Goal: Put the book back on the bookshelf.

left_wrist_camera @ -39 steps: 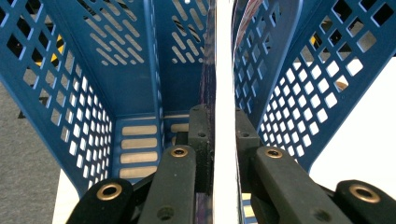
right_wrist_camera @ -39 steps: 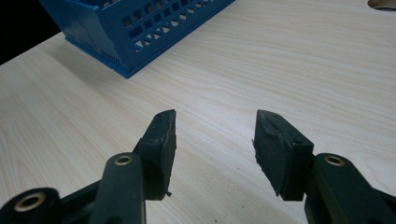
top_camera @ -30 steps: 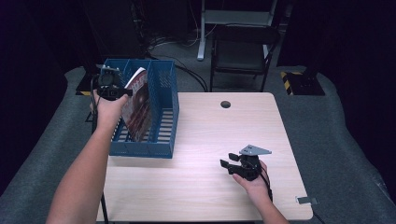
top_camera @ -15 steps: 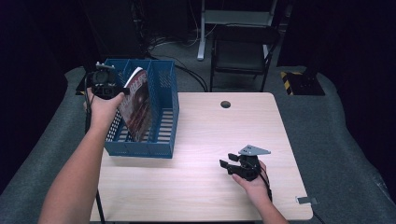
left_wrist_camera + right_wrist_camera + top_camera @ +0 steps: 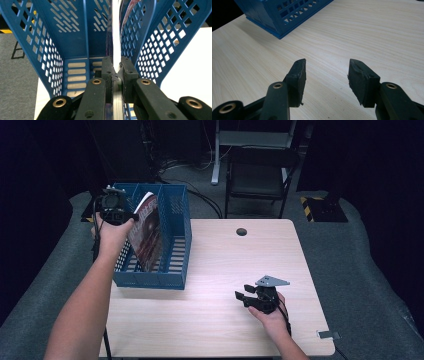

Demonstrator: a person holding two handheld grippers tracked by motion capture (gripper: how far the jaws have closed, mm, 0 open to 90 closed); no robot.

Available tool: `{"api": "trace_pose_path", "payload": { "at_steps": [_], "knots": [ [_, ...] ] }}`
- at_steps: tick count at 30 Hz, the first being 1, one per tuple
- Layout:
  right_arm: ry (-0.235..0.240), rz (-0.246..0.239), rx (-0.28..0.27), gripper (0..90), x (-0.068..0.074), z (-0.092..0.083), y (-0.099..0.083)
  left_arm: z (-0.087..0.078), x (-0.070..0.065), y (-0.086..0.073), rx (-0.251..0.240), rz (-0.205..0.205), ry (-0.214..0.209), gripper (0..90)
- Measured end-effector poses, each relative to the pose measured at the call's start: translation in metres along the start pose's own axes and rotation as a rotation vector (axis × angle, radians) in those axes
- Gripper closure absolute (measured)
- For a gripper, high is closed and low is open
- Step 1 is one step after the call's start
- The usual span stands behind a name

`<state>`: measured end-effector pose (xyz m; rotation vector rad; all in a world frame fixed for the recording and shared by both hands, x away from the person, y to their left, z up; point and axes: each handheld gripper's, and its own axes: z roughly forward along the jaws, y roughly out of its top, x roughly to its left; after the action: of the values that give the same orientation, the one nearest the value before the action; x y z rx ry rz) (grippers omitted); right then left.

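Observation:
A magazine [image 5: 148, 232] with a dark red cover stands tilted on edge inside the blue mesh basket [image 5: 175, 220] at the table's back left. My left gripper [image 5: 131, 216] is at its upper edge. In the left gripper view the jaws [image 5: 117, 62] are shut on the magazine's thin white edge [image 5: 116, 30], and they have just closed a little tighter on it. The basket walls [image 5: 72, 37] rise on both sides. My right gripper [image 5: 242, 297] rests low over the table near its front right. Its pads [image 5: 298, 75] stand apart with nothing between them.
The pale wood table [image 5: 225, 255] has a round cable hole [image 5: 241, 231] near its back edge. A dark chair [image 5: 257, 175] stands behind the table. The basket's corner [image 5: 279, 17] lies ahead of the right gripper.
The left hand has shifted slightly to the left at the magazine's top edge. The right hand and its gripper have not moved.

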<state>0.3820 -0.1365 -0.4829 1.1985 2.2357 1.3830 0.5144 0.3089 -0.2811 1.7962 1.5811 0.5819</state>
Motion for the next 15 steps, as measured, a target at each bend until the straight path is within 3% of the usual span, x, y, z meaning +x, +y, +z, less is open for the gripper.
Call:
{"api": "trace_pose_path", "payload": {
  "at_steps": [15],
  "knots": [
    [0.004, -0.002, -0.002, 48.2, -0.0009, -0.0002, -0.0001, 0.0013, -0.0018, 0.0029, 0.004, 0.003, 0.018, 84.2]
  ]
}}
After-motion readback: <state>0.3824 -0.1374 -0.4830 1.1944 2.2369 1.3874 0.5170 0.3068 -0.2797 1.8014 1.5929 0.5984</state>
